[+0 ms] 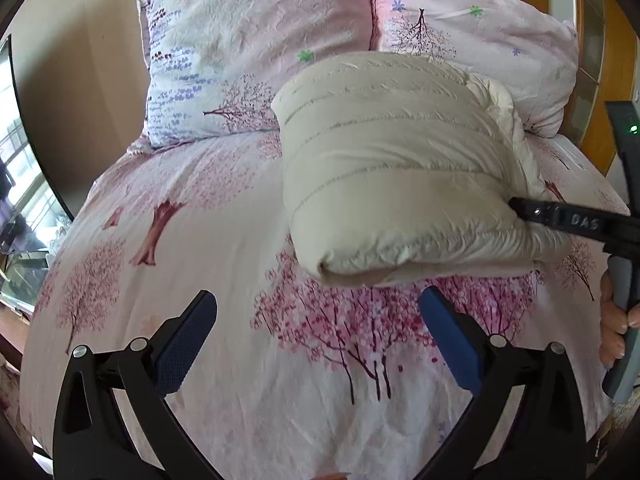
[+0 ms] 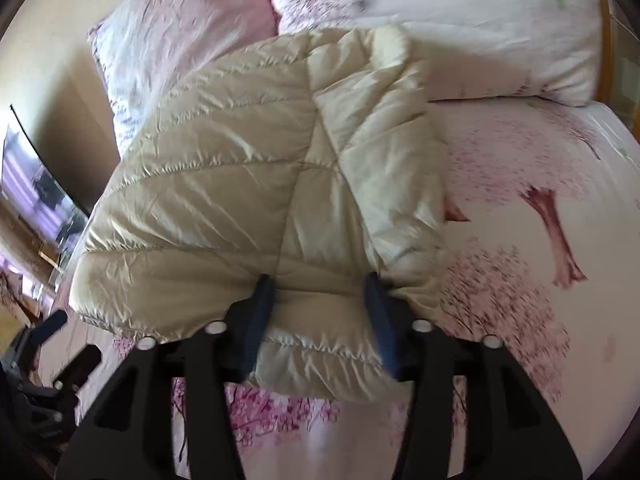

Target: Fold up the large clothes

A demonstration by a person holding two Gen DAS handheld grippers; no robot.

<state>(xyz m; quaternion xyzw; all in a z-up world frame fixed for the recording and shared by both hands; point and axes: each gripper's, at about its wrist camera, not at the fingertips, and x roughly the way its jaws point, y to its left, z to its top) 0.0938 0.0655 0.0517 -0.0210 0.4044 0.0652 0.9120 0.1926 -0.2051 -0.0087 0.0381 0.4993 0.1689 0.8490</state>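
Here we count one cream quilted jacket (image 1: 384,168), folded into a thick bundle, two grippers, and two floral pillows: one pillow (image 1: 240,52) toward the head-left corner of the bed (image 1: 224,360) and a second pillow (image 1: 492,36) toward the head-right corner. The bedcover (image 2: 520,240) shows several pink printed trees. A dark screen (image 1: 24,184) stands off the bed's left edge.

The jacket lies on the bed's middle, its far end touching both pillows. In the left wrist view we hold the left gripper (image 1: 318,338) with its jaws spread wide and nothing between them; it hovers over the bedcover, just short of the bundle's near folded edge, apart from it. One blue pad (image 1: 188,344) sits left and the other to the right.

In the right wrist view the right gripper (image 2: 320,312) has the jacket's near edge between its fingers (image 2: 260,312), which press into the padding on both sides, so we read it as grasping the jacket. From the left wrist view that gripper reaches in from the bed's right edge and meets the bundle's right side, with a hand (image 1: 616,320) on its handle.
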